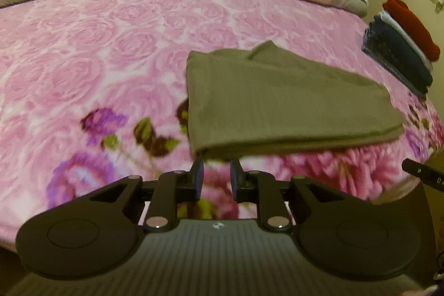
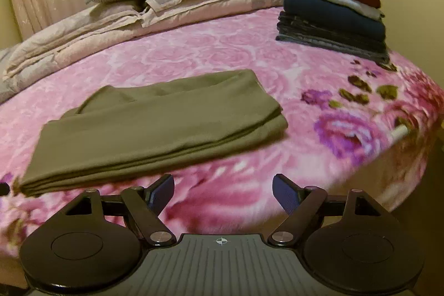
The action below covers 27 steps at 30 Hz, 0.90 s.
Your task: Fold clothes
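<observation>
Hovering just short of the near edge of the folded olive garment (image 1: 288, 101), the left gripper (image 1: 216, 176) has its jaws parted a little with nothing between them, the pink floral blanket (image 1: 111, 52) showing through the gap; the right gripper (image 2: 223, 194) stands much wider apart and equally empty, a little back from the same garment's near edge; neither pad touches cloth. The garment lies flat as a neat rectangle on the blanket near the bed's front edge, several layers visible along its near side, one corner slightly raised at the back; it looks thin, soft and light, so it will likely sag and unfold if lifted by a single layer. Taking hold of all the stacked layers together at the two ends of the near edge seems safest; the plush blanket may drag at it. Well apart, near the bed's far side edge, sits a stack of folded clothes (image 2: 333, 15), probably where this piece belongs.
</observation>
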{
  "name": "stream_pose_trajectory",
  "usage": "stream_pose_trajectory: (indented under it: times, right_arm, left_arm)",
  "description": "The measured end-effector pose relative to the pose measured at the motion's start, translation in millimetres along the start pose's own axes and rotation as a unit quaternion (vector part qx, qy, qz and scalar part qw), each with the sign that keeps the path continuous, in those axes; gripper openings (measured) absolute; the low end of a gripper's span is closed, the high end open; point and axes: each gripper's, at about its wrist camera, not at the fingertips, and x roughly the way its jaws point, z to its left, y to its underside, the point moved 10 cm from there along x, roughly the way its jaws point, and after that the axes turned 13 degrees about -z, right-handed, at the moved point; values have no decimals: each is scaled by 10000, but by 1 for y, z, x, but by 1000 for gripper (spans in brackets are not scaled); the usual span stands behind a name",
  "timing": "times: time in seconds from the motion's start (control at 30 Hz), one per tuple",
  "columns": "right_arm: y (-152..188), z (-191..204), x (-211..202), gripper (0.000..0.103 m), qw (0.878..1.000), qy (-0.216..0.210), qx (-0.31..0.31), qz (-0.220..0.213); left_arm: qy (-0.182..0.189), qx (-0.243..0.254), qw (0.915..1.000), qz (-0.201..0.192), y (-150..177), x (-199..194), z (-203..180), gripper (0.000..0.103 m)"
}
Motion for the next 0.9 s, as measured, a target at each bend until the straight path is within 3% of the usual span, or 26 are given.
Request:
stream_pose_trajectory:
  times: [0.2,0.5,0.9]
  right_arm:
    - [9,13,-35,83,9999,93,123,50]
    - [10,49,-81,83,10000,31,-46,-45]
    - [25,64,-104,84,9997,43,-247,-12]
  left_arm:
    - [-15,153,9998,-81,8,-38,-8,24]
    - [81,299,9991,-304,18,-85,-17,27]
    - [-66,443,9979,-471,31,-118,-11,31]
